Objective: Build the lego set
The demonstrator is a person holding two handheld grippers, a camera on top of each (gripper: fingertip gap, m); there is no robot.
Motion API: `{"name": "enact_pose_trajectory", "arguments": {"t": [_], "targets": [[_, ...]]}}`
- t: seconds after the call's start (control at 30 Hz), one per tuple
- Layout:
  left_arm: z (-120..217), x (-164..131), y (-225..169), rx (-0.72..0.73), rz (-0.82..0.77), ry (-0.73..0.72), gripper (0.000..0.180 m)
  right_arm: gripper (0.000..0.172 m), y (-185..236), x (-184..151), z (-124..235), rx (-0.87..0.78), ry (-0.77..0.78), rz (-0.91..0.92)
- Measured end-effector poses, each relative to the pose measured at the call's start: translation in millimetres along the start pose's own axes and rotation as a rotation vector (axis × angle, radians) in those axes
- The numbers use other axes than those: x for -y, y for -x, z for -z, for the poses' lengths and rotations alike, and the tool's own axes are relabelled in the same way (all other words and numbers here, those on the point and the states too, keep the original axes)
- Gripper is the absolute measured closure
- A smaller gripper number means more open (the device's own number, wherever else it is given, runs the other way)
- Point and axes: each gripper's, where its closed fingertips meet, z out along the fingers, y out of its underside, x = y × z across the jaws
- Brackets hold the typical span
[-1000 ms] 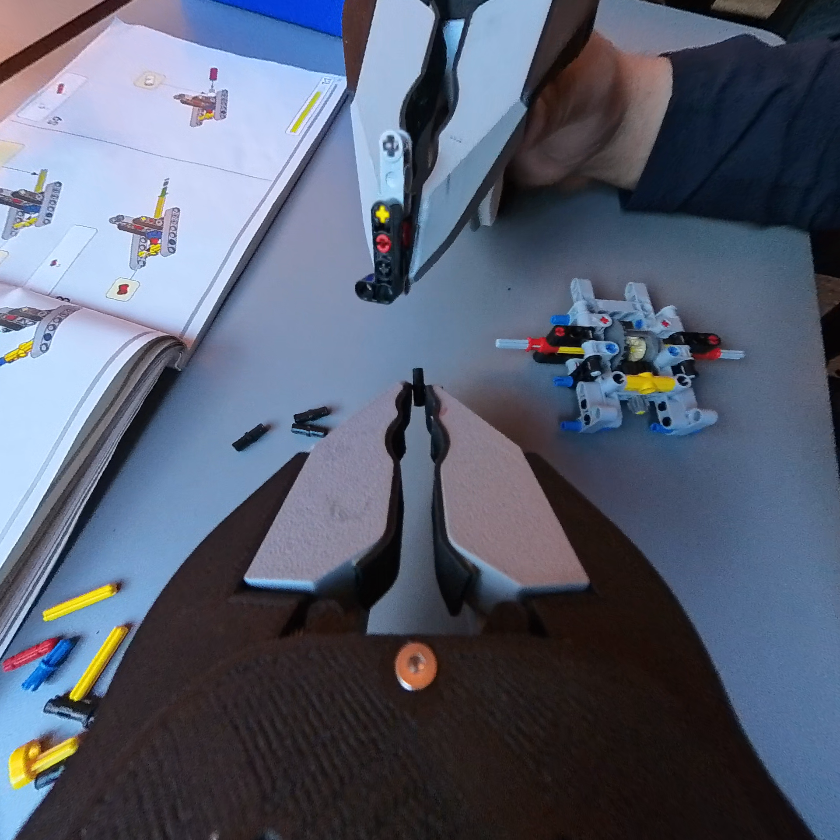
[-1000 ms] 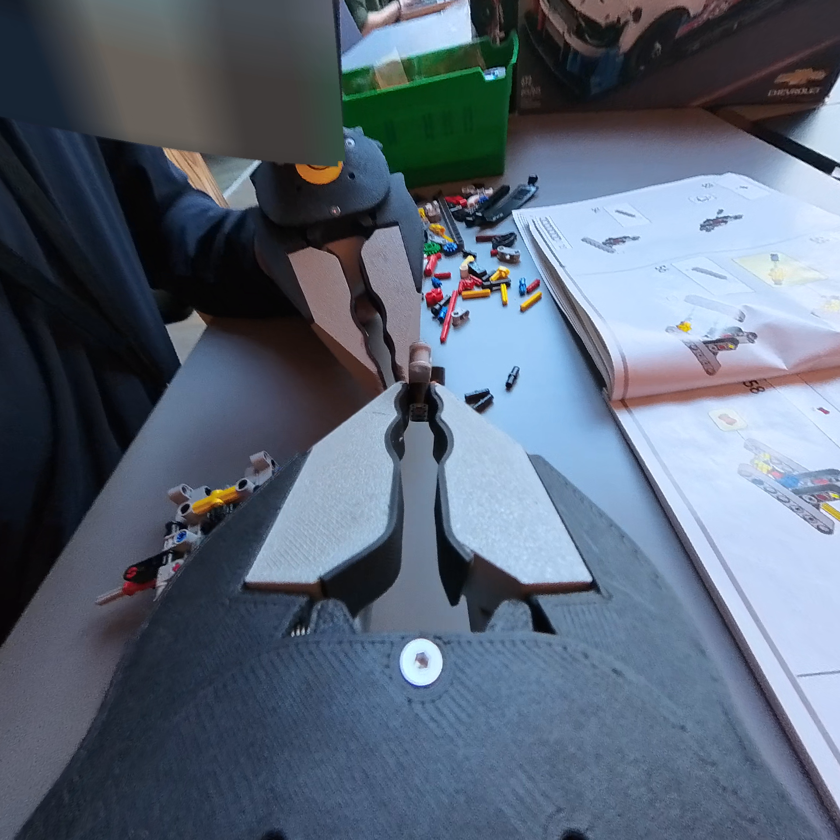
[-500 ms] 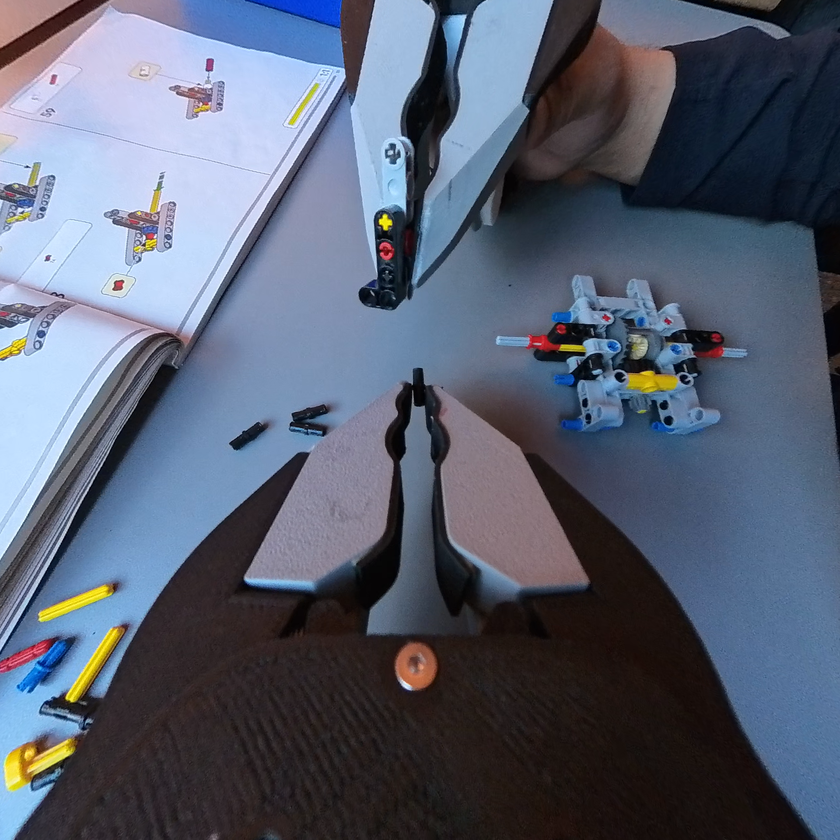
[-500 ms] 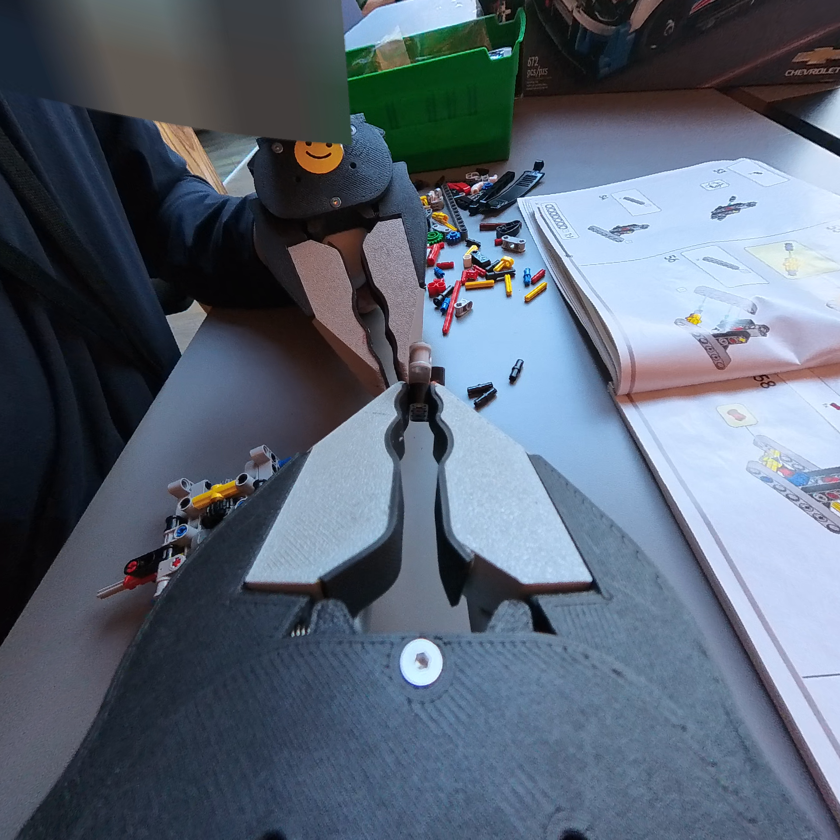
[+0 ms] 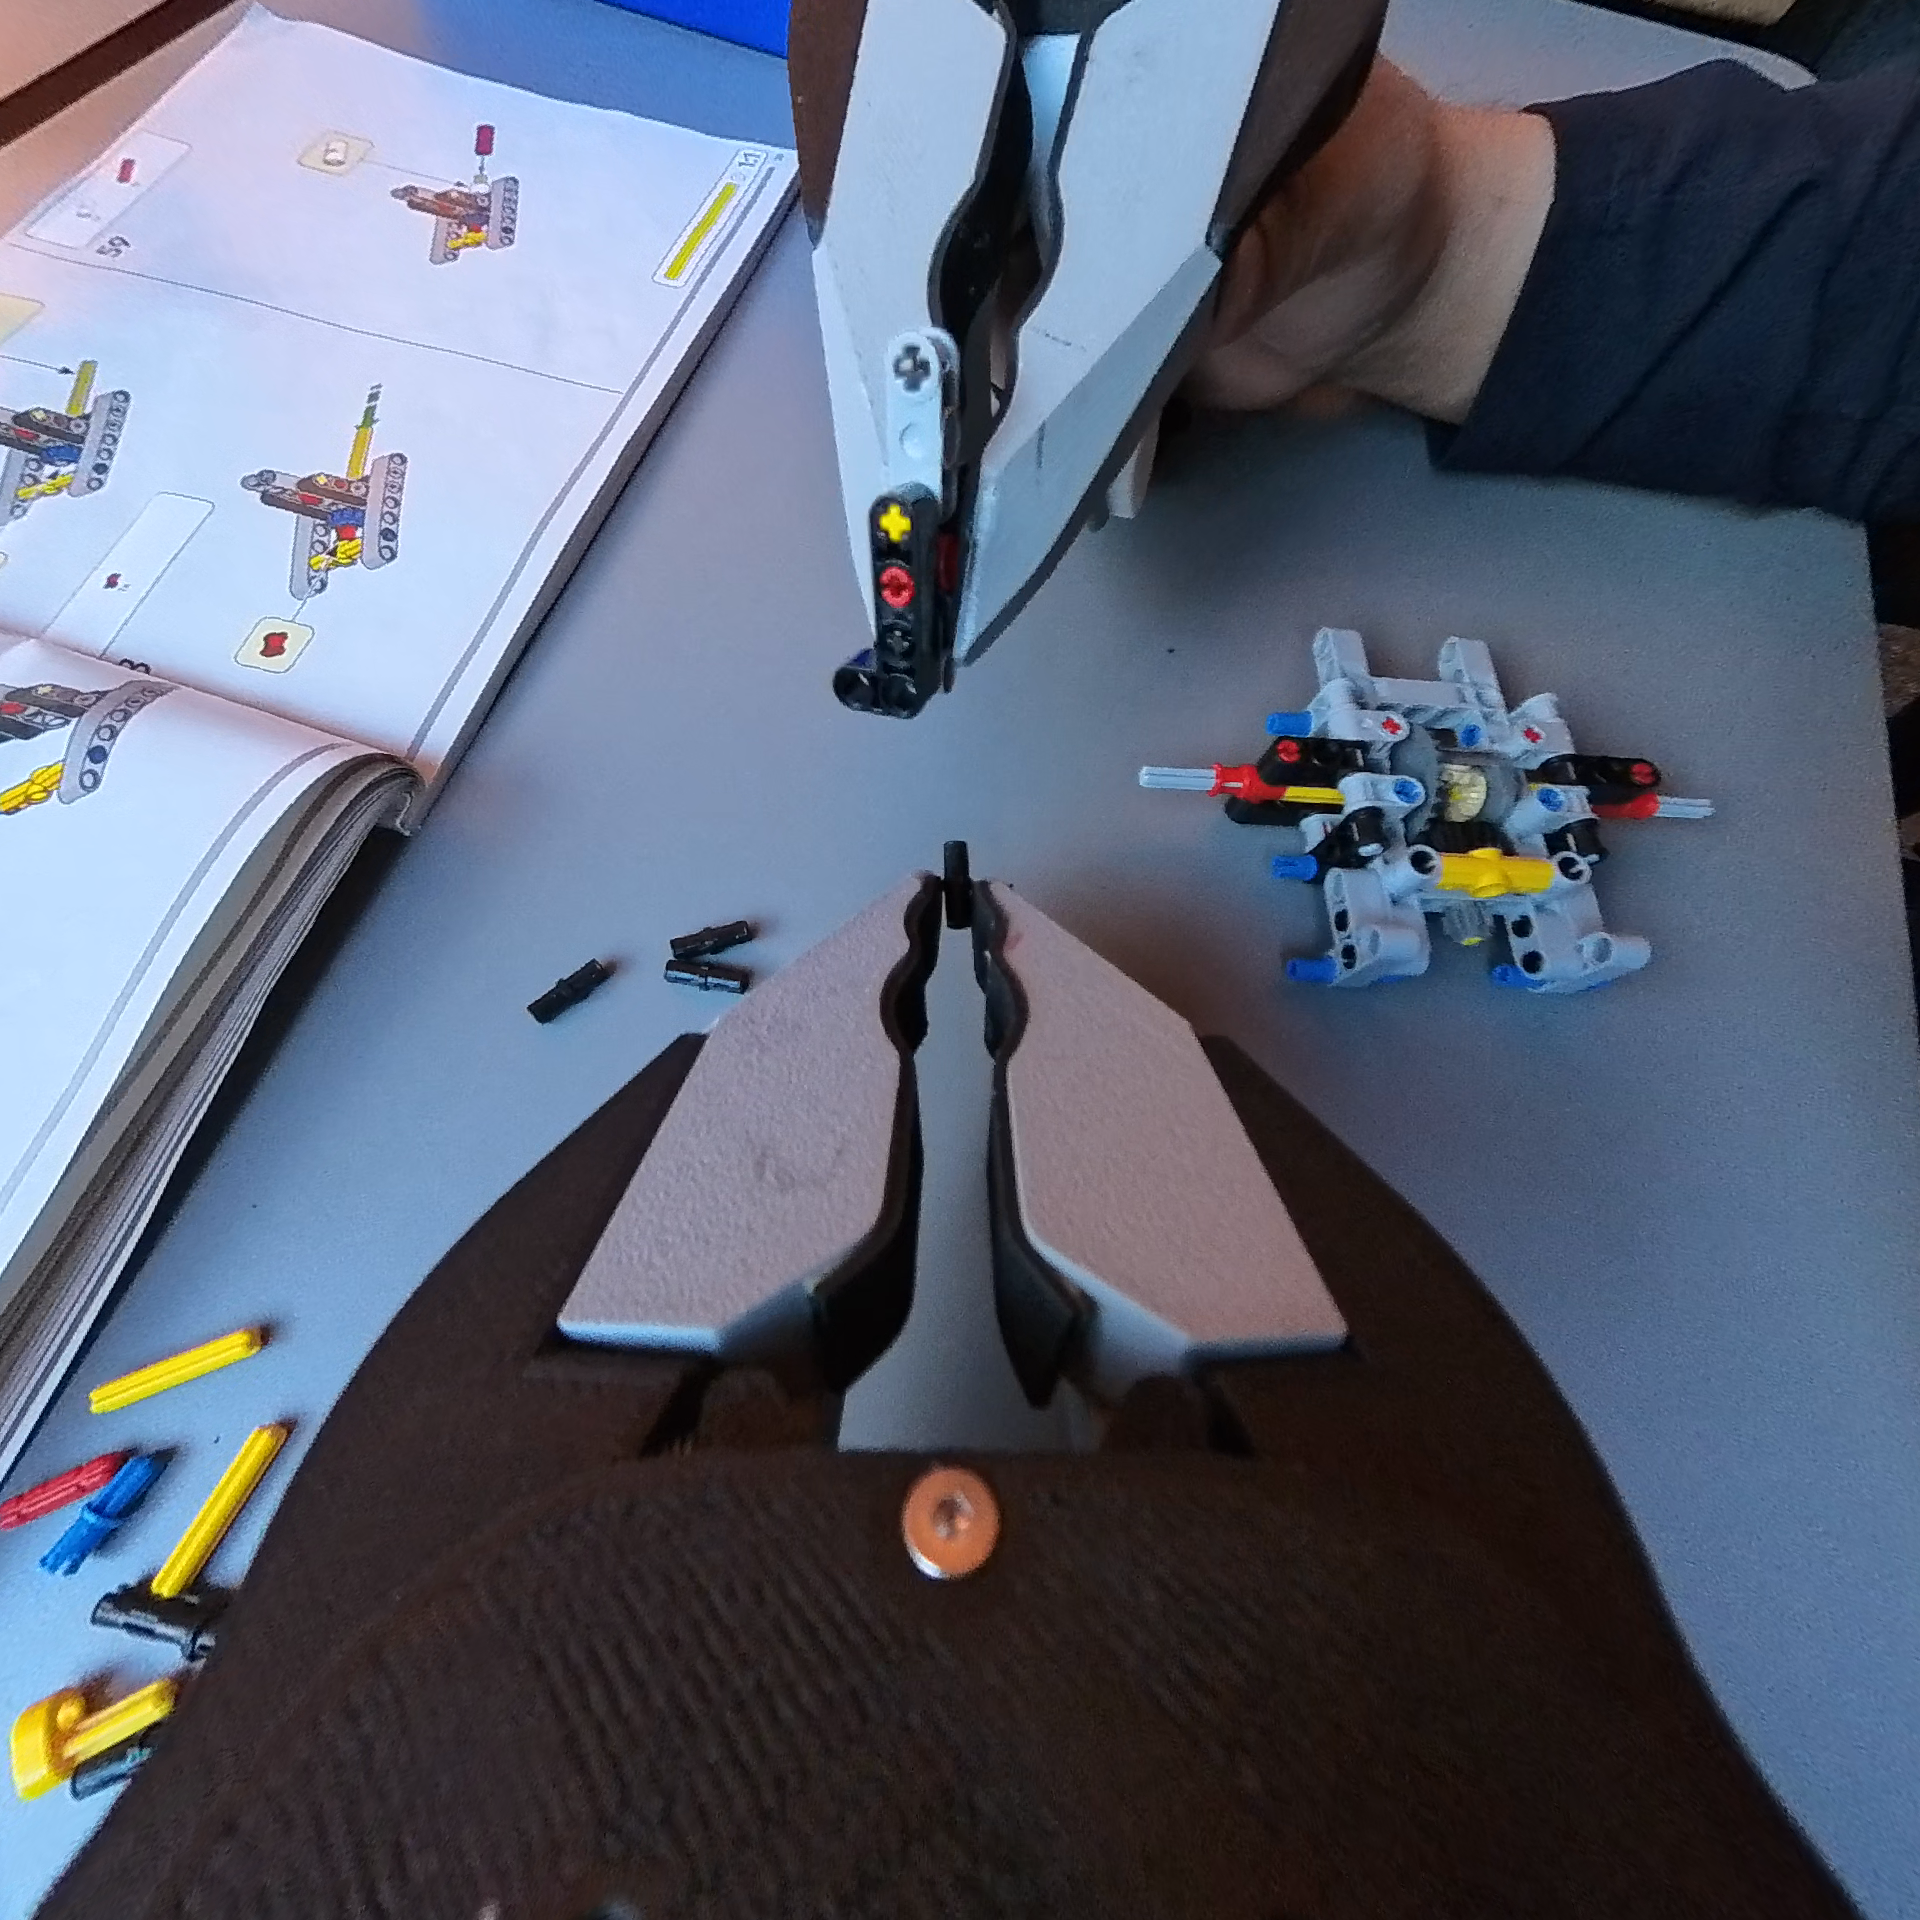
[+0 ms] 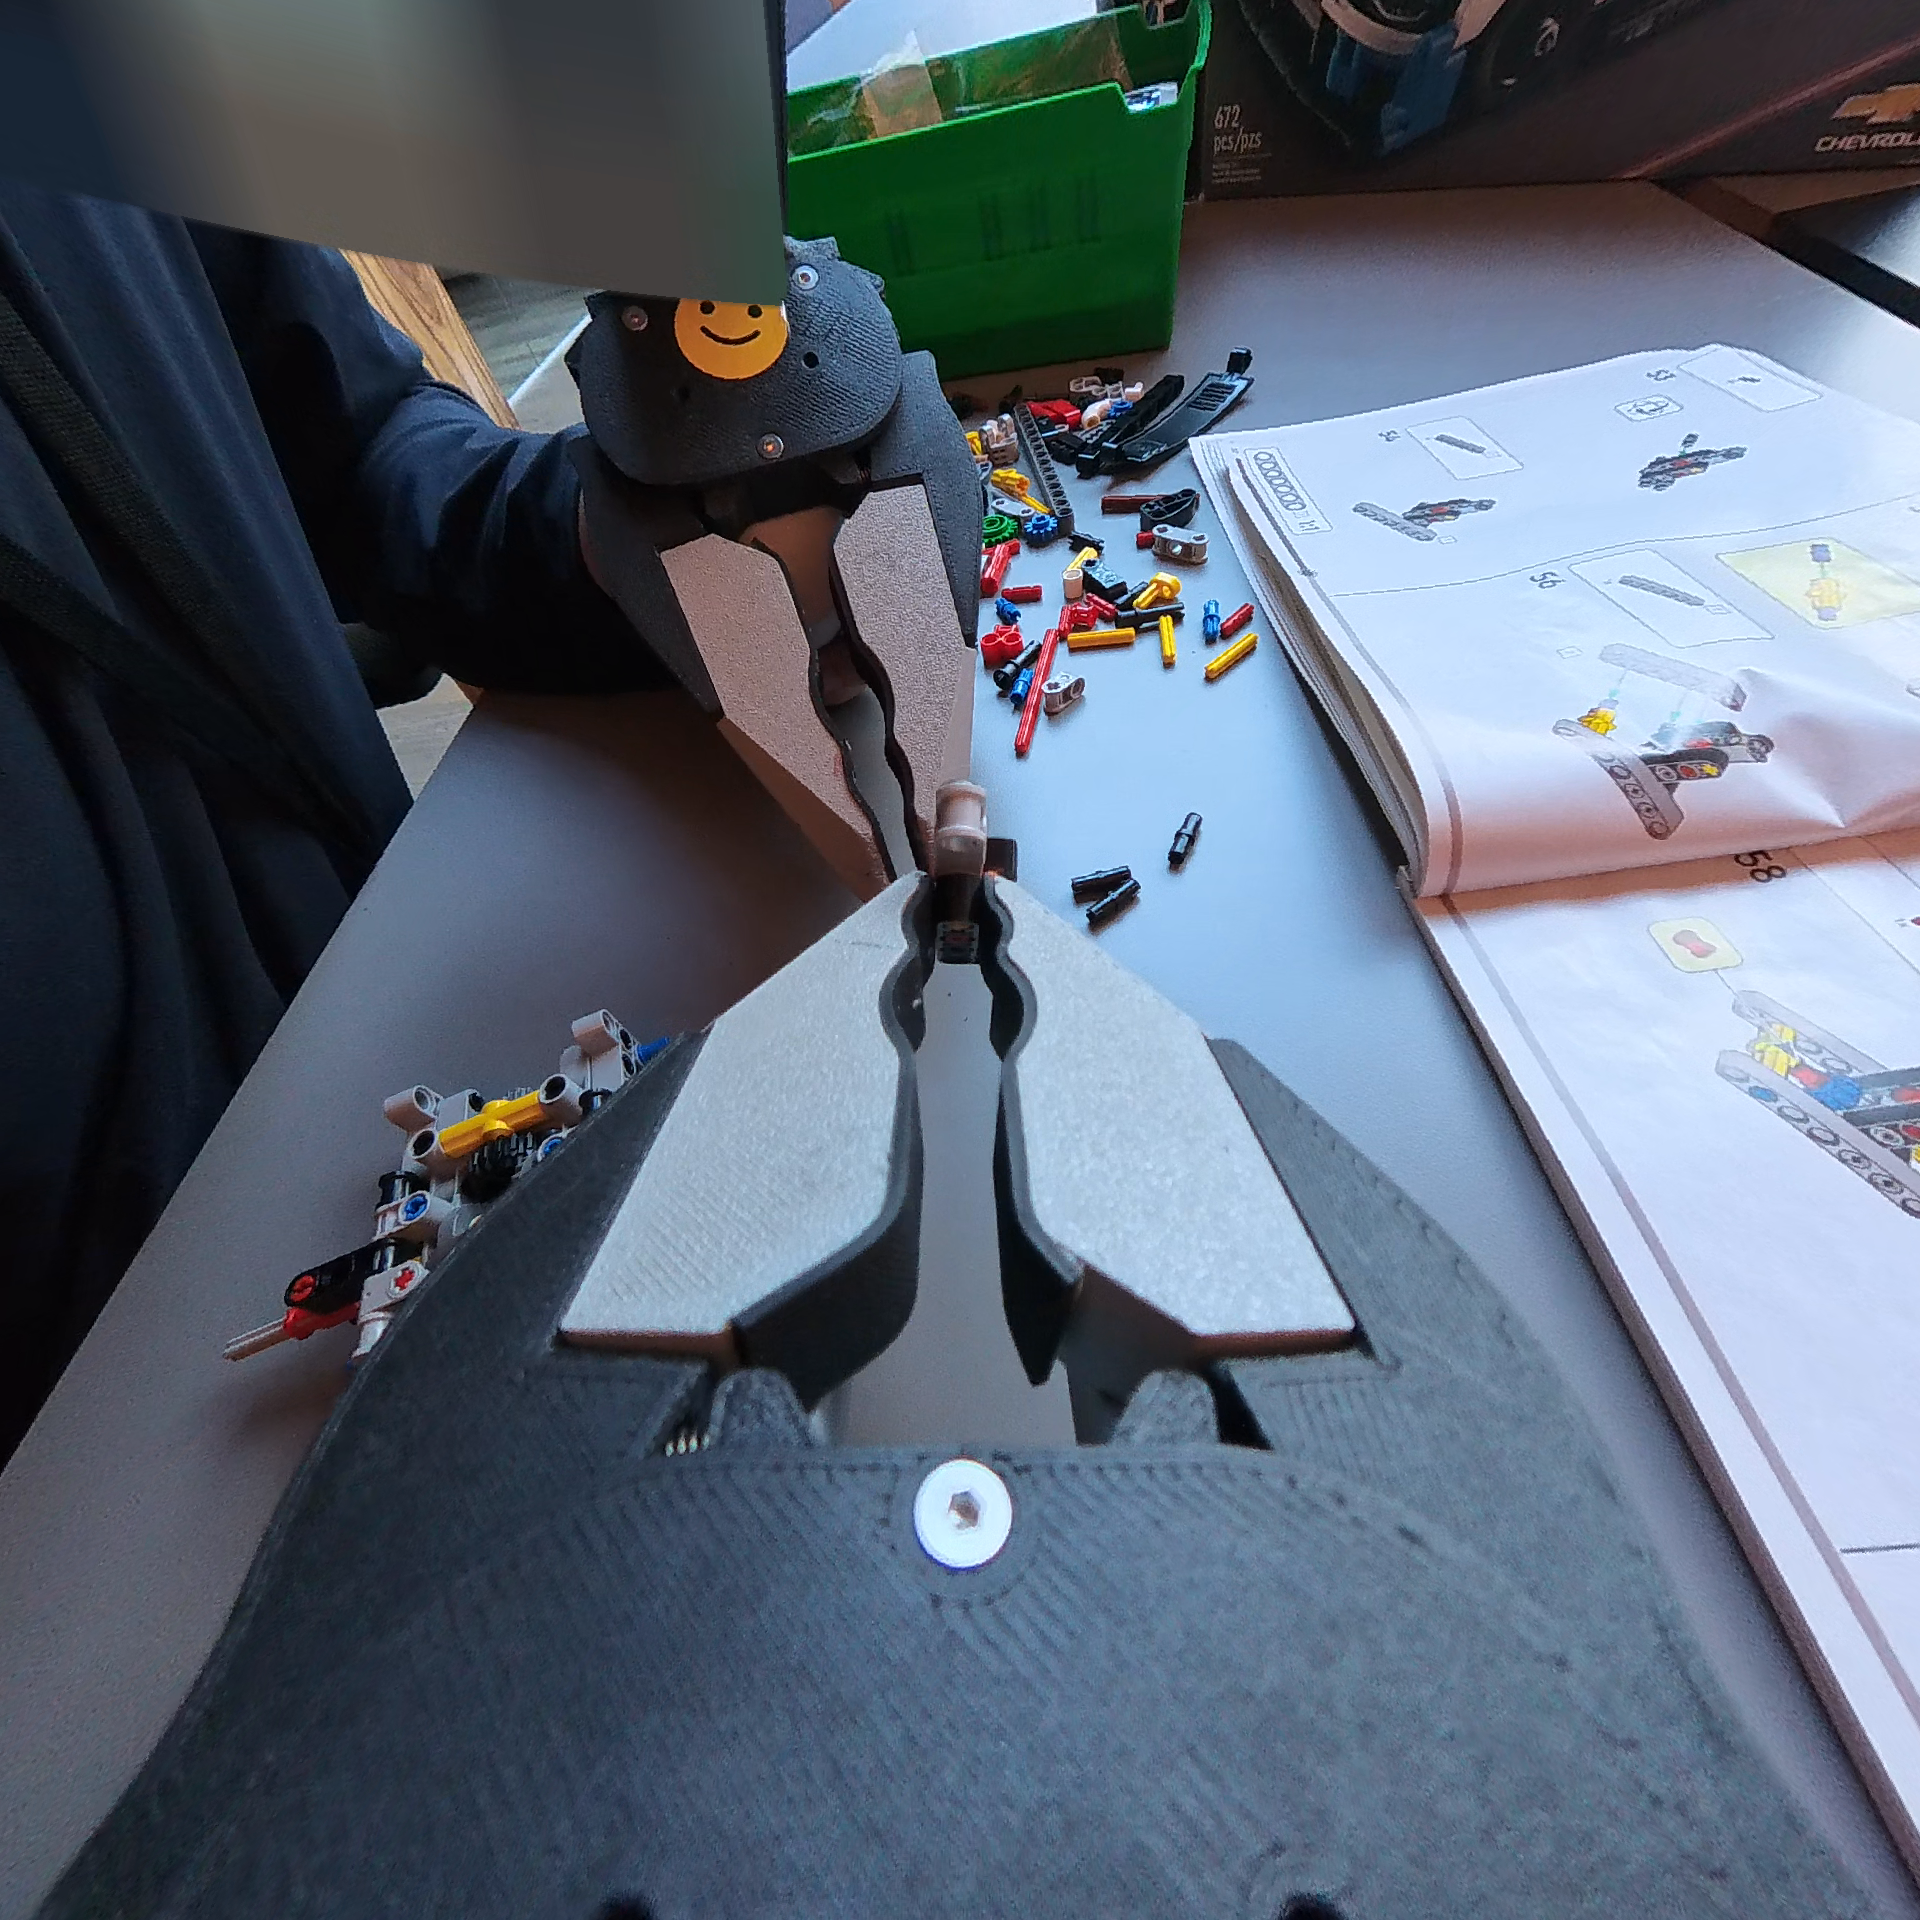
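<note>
The left gripper point(image 5: 956, 902) pinches a small black pin point(image 5: 954, 878) between its fingers. Facing it above the bench point(image 5: 1558, 1195), the right gripper point(image 6: 958, 914) has its fingers pressed on a black-and-grey beam assembly point(image 5: 904, 582); 3 loose pins point(image 5: 665, 966) lie nearby.

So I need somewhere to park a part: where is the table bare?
Bare table lies below the grey assembly, toward the right edge, and between the black pins and the open booklet. Crowded: the loose-parts pile by the green bin.
</note>
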Motion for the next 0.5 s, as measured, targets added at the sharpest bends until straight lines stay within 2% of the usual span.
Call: {"name": "enact_pose_trajectory", "arguments": {"t": [0.3, 0.5], "targets": [[2.1, -2.9, 7.1, 0.006, 0.030, 0.008, 0.177, 0.167, 0.3, -2.7, -1.5, 0.004, 0.019, -0.008], [2.1, -9.0, 15.2, 0.056, 0.003, 0.045, 0.178, 0.167, -0.3, -17.1, -5.6, -0.027, 0.118, -0.007]]}}
